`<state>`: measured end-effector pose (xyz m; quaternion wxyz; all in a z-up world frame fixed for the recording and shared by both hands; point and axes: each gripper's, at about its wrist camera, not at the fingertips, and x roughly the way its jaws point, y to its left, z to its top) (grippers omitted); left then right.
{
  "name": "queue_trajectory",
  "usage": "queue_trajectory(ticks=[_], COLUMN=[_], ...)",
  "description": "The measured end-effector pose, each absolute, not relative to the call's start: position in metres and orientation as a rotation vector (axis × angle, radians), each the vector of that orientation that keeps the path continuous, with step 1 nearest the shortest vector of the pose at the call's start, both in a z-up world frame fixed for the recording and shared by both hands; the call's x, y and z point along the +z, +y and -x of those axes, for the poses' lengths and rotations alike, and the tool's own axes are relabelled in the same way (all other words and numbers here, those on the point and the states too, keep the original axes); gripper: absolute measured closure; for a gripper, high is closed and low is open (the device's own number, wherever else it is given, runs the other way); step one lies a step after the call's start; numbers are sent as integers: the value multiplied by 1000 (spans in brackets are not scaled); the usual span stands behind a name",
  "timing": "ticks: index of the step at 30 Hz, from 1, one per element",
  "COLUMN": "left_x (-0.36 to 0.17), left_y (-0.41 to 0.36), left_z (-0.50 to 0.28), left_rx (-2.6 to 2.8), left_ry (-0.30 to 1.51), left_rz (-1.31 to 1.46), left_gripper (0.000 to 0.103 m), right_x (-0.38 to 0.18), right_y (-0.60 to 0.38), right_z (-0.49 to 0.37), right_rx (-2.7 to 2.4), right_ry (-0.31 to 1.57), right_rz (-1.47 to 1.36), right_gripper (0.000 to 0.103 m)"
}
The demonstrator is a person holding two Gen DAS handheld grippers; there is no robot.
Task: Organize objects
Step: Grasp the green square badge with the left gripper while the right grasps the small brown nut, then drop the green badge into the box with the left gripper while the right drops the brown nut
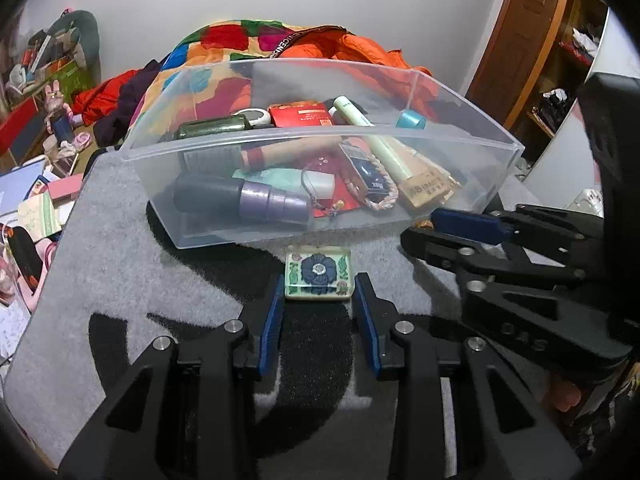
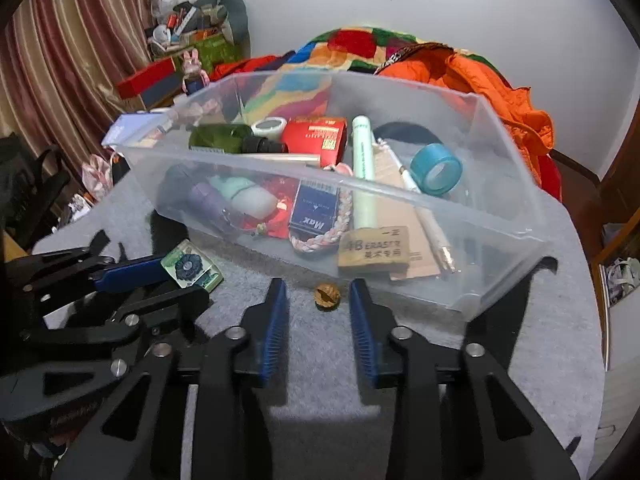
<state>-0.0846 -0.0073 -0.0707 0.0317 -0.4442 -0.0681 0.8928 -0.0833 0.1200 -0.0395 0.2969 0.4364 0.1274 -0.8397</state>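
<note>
A clear plastic bin (image 1: 472, 168) (image 2: 516, 216) stands on the grey felt table, filled with several small items. A square glass tile with a blue flower (image 1: 319, 274) (image 2: 192, 270) lies on the felt in front of the bin. My left gripper (image 1: 319, 300) is open, its blue pads (image 1: 273, 316) on either side of the tile's near edge. A small brown walnut-like ball (image 2: 327, 297) lies by the bin's front wall. My right gripper (image 2: 319, 300) is open with the ball between its fingertips (image 2: 362, 312).
The right gripper shows from the side in the left wrist view (image 1: 472, 226); the left gripper shows in the right wrist view (image 2: 132, 272). Colourful bedding and an orange jacket (image 2: 492, 76) lie behind the bin. Clutter lies off the table's left edge (image 1: 36, 200).
</note>
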Motion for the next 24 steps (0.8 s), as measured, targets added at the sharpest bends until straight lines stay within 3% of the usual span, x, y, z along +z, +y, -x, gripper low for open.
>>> queue_trajectory(ticks=[3,7,24], left_x=[-71,-71,-30], left_y=[-3,0,-12], left_z=[89,93,81], left_rx=[2767,2798,2847], left_ry=[-190,-166,-243], left_rz=[1365,1358,1205], left_gripper=[64,70,70], right_x=[-43,-40,10], right_y=[118,124,156], right_z=[84,85,62], right_rx=[-2229,-2232,-2299], right_ry=[353,315,171], right_rz=[-1171,-1152,-965], right_gripper=[91,91,91])
